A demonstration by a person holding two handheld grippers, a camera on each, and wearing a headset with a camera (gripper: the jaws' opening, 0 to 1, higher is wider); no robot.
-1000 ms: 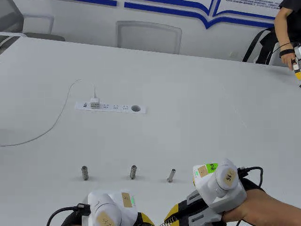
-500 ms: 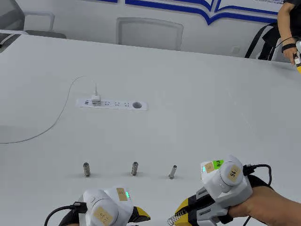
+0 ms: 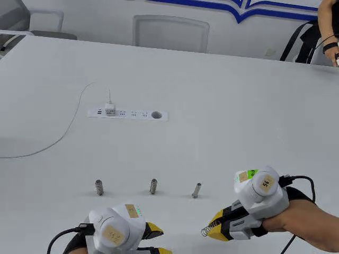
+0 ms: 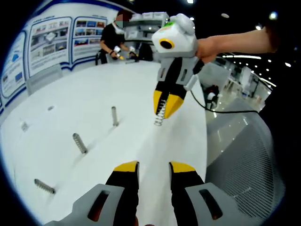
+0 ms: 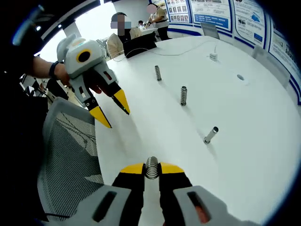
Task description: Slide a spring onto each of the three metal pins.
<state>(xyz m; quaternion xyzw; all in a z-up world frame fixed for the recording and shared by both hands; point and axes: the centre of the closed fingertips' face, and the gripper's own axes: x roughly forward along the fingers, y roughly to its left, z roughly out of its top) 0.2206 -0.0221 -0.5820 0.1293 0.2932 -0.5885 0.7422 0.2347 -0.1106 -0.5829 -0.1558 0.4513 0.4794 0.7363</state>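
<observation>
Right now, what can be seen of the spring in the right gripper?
The spring is a small coil of grey metal, clamped between the yellow tips of the right gripper. One end pokes out beyond the tips, and the rest sits between the jaws. It appears to be clear of the white table, near the bare pin but not yet on it.

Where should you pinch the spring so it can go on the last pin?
Pinch the spring across its coiled sides, near one end, the way the right gripper holds it now. It is a hollow tube, so its other end has to poke out free past the jaw tips. The bare pin stands nearly upright with its top free, so that open end probably goes down over it from above.
</observation>
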